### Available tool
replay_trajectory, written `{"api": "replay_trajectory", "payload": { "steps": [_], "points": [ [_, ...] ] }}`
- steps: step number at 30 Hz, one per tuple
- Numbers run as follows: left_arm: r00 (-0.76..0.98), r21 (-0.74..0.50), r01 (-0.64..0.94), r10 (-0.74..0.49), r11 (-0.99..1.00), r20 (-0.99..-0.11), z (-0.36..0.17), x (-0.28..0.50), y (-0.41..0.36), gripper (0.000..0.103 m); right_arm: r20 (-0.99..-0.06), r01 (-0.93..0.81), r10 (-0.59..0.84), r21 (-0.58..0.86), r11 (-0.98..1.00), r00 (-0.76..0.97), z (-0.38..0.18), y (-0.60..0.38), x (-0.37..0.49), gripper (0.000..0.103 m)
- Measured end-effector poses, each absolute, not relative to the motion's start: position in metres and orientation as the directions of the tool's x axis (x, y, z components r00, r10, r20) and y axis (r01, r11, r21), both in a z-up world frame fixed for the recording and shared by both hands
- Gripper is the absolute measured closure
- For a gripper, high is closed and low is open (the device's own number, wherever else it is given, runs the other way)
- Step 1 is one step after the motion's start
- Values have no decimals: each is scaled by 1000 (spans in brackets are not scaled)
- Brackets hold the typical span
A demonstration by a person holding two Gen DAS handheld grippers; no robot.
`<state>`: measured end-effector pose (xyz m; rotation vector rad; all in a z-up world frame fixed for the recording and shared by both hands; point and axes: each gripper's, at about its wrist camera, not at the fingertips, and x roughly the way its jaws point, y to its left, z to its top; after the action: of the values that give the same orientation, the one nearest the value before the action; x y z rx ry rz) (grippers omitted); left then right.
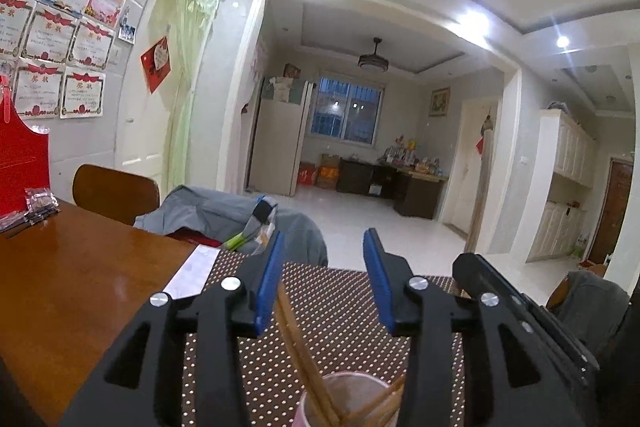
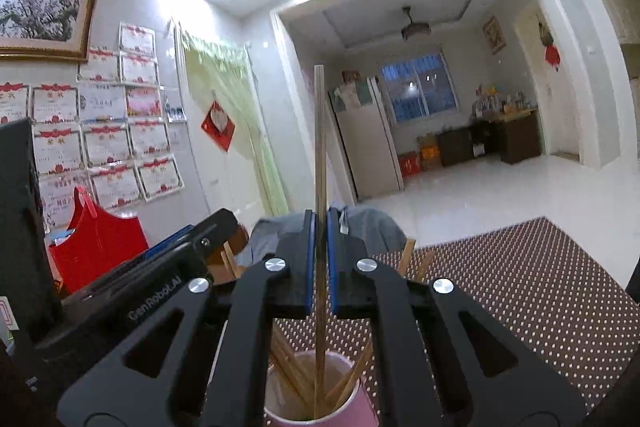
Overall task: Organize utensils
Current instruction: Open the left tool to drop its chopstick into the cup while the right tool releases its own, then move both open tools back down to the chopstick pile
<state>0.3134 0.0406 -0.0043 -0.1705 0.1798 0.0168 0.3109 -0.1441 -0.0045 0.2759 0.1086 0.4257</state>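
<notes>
Cup [image 2: 316, 393] below right gripper [image 2: 320, 223] clamping chopstick [image 2: 319, 147].

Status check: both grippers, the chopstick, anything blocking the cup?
Left gripper open, above pink cup. Right gripper shut on one upright chopstick, its lower end inside the cup. Nothing blocking.

Black gripper [image 2: 319, 259], blue pads [image 2: 307, 259], silver screws [image 2: 277, 264].

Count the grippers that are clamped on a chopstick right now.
1. The right gripper is shut on an upright chopstick whose lower end stands in the pink cup. The left gripper is open above the cup, holding nothing.
</notes>
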Motion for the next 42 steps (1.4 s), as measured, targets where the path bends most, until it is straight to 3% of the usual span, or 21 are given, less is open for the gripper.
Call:
{"api": "replay_trajectory", "payload": {
  "steps": [7,11,19,38,42],
  "points": [
    [974,-152,-55,19,987,-226,-4,317,44,57,-171,-398,461,307,865,871,-3,-136,321,96],
    [970,-144,-65,29,987,-240,-4,318,45,57,-189,-386,453,308,870,871,-2,-135,321,95],
    [965,-204,-83,27,975,-260,-4,320,58,57,-192,-350,425,330,877,885,-2,-142,321,59],
    [956,-113,-71,35,991,-292,10,294,56,51,-173,-316,371,281,906,912,10,-148,306,55],
    [951,-94,-68,35,993,-309,17,273,58,46,-193,-312,376,295,903,906,13,-153,293,55]
  ]
}}
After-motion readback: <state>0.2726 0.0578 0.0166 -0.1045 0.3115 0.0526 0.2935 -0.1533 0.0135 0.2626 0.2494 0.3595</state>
